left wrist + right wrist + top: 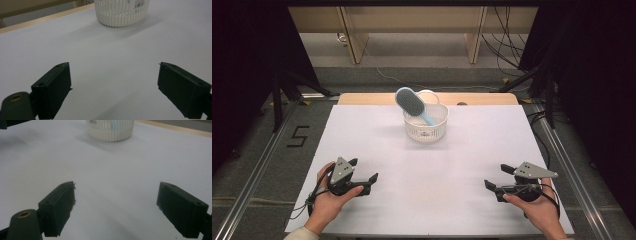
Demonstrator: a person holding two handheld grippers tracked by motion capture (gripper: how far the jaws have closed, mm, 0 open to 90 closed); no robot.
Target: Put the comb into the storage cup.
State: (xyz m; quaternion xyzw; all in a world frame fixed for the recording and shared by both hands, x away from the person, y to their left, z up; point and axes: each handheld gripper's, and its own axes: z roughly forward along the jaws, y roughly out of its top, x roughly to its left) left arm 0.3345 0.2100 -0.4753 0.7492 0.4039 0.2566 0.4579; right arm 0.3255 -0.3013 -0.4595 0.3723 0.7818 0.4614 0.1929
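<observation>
A: From above, where's the brush (411, 102)?
B: Propped in the white basket (426, 129), far from both grippers.
A: Up close?
B: Left gripper (113, 82) and right gripper (115, 203) gape wide, empty.

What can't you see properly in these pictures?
- Inside the basket, high view: its wall and the brush hide the bottom.
- The brush handle's end, high view: sunk in the basket.
- The basket's top, left gripper view and right gripper view: cut off by the upper edge.
- The label's print, left gripper view: too small and blurred to read.
</observation>
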